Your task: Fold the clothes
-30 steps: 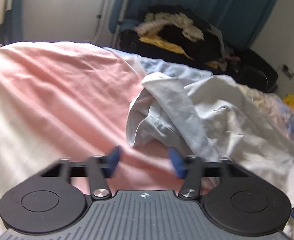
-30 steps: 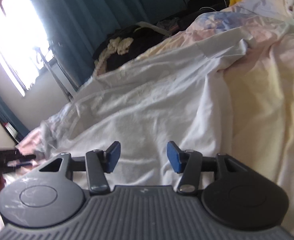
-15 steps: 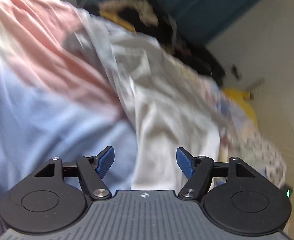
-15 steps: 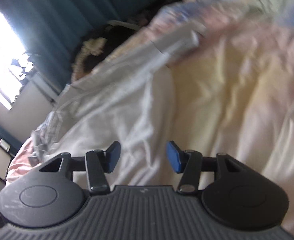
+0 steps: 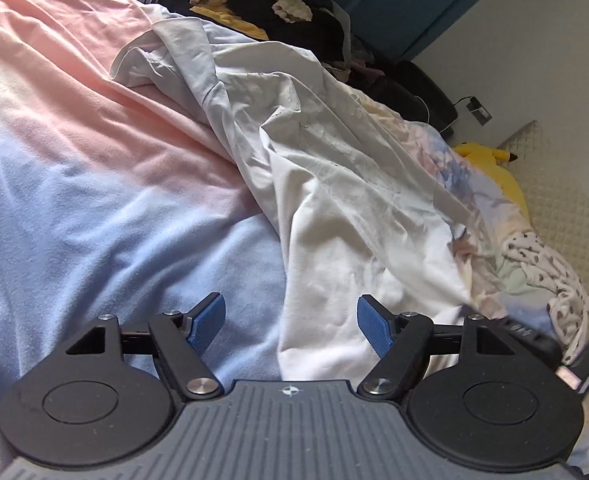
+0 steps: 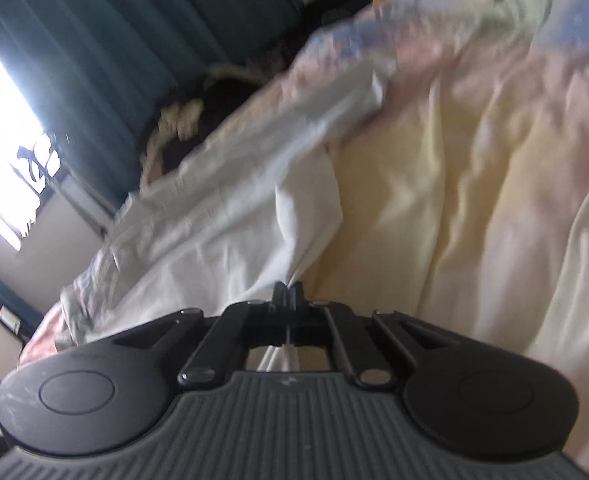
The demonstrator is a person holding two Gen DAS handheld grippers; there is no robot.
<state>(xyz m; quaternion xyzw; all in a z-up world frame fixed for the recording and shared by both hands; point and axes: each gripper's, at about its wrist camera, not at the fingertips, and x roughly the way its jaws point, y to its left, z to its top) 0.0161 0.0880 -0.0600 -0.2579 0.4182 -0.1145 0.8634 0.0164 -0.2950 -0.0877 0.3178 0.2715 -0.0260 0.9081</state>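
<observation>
Both fingers (image 6: 290, 294) pinch white garment (image 6: 230, 232); left gripper (image 5: 290, 322) opening, empty.

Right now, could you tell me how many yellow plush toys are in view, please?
1: a yellow plush toy lies at the far right of the bed, beside the wall; others may be hidden under bedding.

One white garment (image 5: 334, 184), one pastel bedsheet (image 5: 94, 200), one yellow plush toy (image 5: 490, 160), two grippers (image 5: 290, 322) (image 6: 289, 294).
</observation>
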